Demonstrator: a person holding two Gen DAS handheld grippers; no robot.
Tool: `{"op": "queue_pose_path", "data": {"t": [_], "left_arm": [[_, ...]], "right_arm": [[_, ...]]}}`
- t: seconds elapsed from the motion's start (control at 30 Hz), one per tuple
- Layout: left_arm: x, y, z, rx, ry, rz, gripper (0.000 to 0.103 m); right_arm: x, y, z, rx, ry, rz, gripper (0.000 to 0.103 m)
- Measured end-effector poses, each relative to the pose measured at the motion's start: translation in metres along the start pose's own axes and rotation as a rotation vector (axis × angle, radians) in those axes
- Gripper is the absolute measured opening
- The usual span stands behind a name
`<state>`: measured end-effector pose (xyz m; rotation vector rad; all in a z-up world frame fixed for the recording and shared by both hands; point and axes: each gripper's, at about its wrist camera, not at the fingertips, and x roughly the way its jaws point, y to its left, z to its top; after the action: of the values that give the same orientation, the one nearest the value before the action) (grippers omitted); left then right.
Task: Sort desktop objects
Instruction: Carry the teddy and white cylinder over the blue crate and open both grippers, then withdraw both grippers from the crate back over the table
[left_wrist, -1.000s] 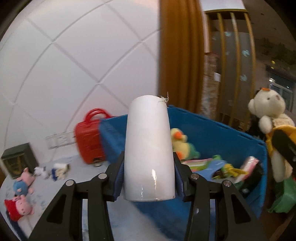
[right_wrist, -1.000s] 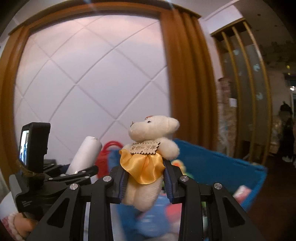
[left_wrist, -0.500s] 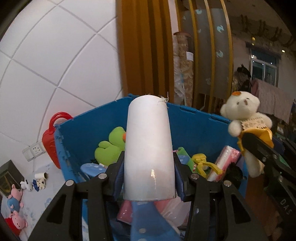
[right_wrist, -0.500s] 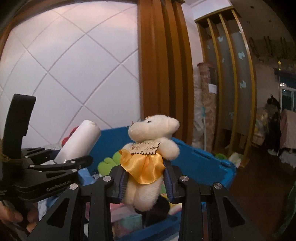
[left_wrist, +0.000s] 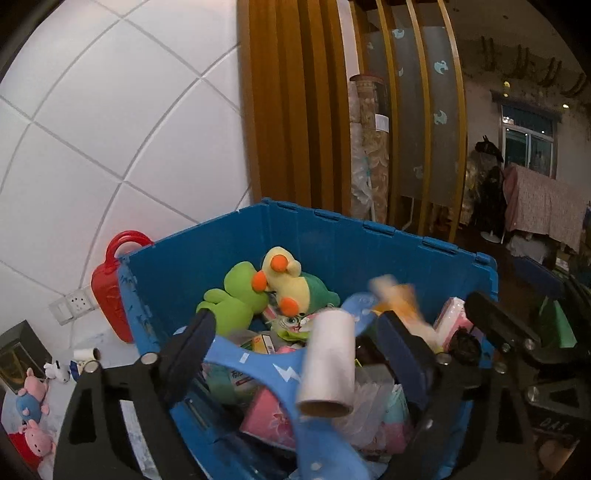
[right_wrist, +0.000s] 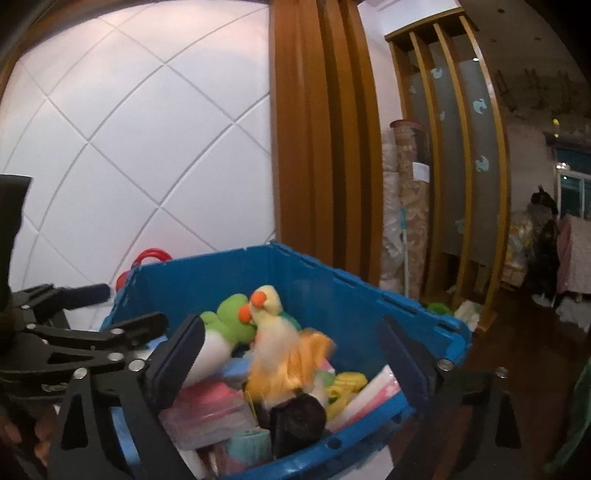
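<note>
The crate (left_wrist: 388, 254) is bright blue. Inside it, a green frog plush (left_wrist: 232, 295) has an orange mouth, and beside that a pale yellow duck plush (left_wrist: 288, 284) has an orange beak and a teal-green body. The paper roll (left_wrist: 328, 365) is white with a brown cardboard core. The teddy bear (right_wrist: 284, 354) is cream with an orange-gold bow. Left of the crate, the toy case (left_wrist: 109, 291) is red.

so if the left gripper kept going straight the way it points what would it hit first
Probably the white roll dropping between the opening jaws of the left gripper; behind it lies the toy pile in the blue bin. Depth is unclear.
</note>
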<state>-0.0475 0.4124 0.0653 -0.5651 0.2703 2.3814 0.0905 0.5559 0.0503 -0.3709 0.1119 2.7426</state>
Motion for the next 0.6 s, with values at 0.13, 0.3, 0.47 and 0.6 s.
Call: {"op": "queue_pose_path", "data": {"t": [0.13, 0.3, 0.47, 0.6], "left_arm": [[-0.007, 0.008, -0.005, -0.015, 0.008, 0.014, 0.091], [-0.021, 0.027, -0.011, -0.042, 0.018, 0.025, 0.091], [-0.046, 0.053, -0.02, -0.075, 0.004, 0.053, 0.091], [-0.07, 0.083, -0.032, -0.123, -0.003, 0.072, 0.091]], "right_arm": [[-0.008, 0.001, 0.003, -0.001, -0.006, -0.017, 0.103], [-0.022, 0.009, 0.004, 0.001, -0.011, -0.018, 0.103], [-0.039, 0.028, 0.005, 0.002, -0.018, 0.012, 0.103], [-0.049, 0.055, 0.006, -0.01, -0.032, 0.064, 0.103]]}}
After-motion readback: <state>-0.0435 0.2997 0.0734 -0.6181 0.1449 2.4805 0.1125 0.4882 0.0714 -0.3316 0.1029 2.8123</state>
